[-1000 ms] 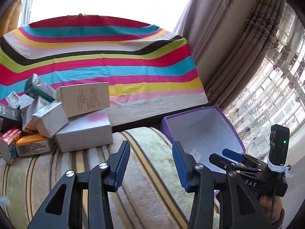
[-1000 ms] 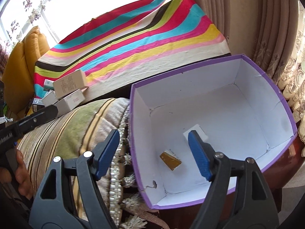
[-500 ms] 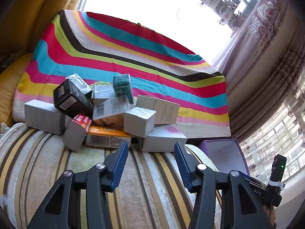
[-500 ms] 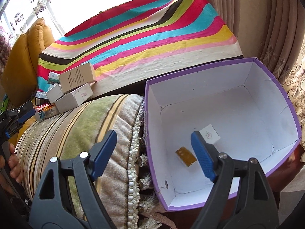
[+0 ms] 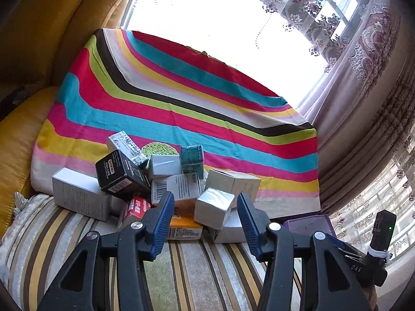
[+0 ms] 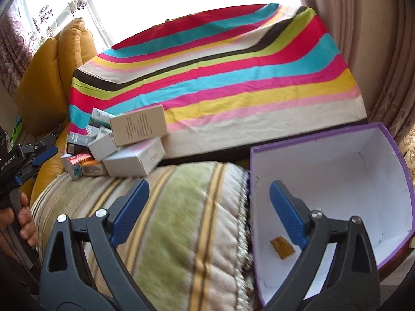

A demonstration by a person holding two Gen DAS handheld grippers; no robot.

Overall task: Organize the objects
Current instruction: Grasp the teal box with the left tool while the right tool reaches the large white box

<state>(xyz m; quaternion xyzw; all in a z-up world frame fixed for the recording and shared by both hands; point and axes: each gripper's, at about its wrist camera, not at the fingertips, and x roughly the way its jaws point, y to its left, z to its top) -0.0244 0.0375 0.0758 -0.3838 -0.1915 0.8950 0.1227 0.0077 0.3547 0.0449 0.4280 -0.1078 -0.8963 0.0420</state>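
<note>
Your left gripper point(image 5: 205, 216) is released, its blue pads parted with nothing between them, and it points at the heap of small cardboard cartons point(image 5: 166, 184) lying just ahead on the striped green-and-beige cushion point(image 5: 197, 272). Only this view lets you read the heap: a silver foil-wrapped cube point(image 5: 212, 207) sits straight ahead between the pads' line, a black carton with a white label point(image 5: 119, 176) lies ahead to the left, a teal carton point(image 5: 192, 158) stands behind it, and an orange flat carton point(image 5: 184, 229) lies lowest, nearest the left pad. A round green knitted pad point(image 5: 159, 149) peeks out at the back. The purple box shows here only as a sliver of rim point(image 5: 308, 225) to the right.

Your right gripper point(image 6: 208, 210) is released too; its jaws have just been opening wider and hold nothing. Its right pad hangs over the open purple cardboard box with a white inside point(image 6: 337, 181), and this view alone shows the box floor, where a small gold-brown packet point(image 6: 281, 247) lies just left of that pad. The heap shows far ahead to the left, topped by a tan carton with printed lines point(image 6: 138, 128). At the left edge your hand point(image 6: 20, 223) grips the other tool's handle. A bright multicoloured striped cloth point(image 6: 220, 77) hangs behind everything
</note>
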